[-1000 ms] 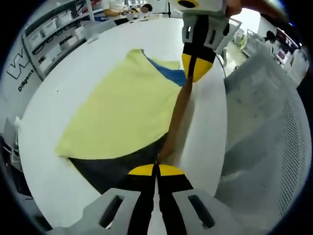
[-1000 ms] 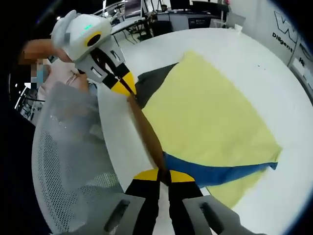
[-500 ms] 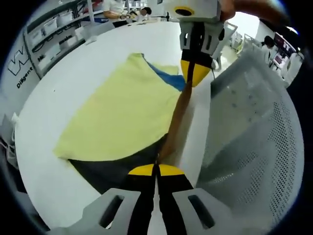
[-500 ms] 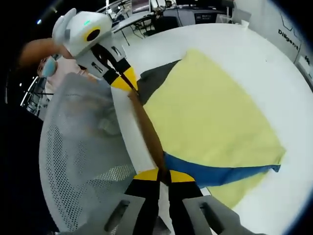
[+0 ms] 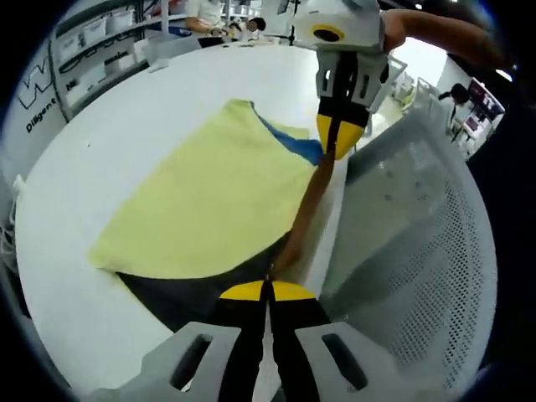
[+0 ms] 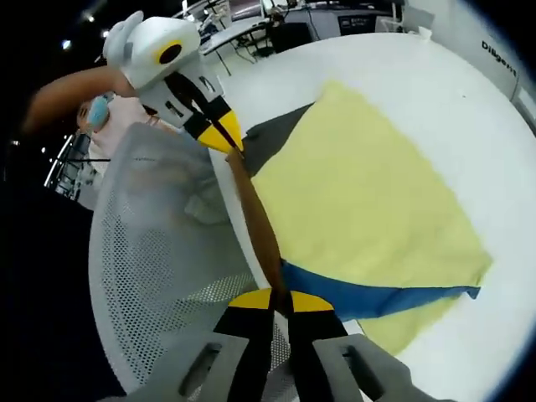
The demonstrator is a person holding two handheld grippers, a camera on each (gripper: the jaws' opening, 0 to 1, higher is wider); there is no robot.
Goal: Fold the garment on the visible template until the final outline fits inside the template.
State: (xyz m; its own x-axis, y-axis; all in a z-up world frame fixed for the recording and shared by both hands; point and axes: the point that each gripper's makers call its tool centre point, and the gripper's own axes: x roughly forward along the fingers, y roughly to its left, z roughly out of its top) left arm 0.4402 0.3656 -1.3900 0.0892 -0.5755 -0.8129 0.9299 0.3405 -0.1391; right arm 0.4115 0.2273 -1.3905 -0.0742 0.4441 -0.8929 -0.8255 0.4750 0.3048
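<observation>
A garment (image 5: 209, 201) with a large yellow panel lies flat on the round white table (image 5: 126, 134). It has a dark grey panel (image 5: 201, 289) at one end, a blue panel (image 5: 293, 144) at the other, and a brown edge (image 5: 306, 209) along the side nearest me. My left gripper (image 5: 268, 289) is shut on the brown edge at the dark end. My right gripper (image 6: 280, 300) is shut on the same brown edge (image 6: 255, 226) at the blue panel (image 6: 368, 297). The edge runs taut between them. Each gripper appears in the other's view: right gripper (image 5: 339, 142), left gripper (image 6: 222, 138).
A white mesh chair back (image 5: 410, 251) stands against the table edge right beside the stretched brown edge, also seen as the chair back (image 6: 159, 276). Shelves with bins (image 5: 92, 33) and people (image 5: 209, 10) are beyond the far side of the table (image 6: 469, 109).
Both grippers have carried the brown edge closer to the table's rim by the chair, still taut between them. The rest of the garment stays flat.
</observation>
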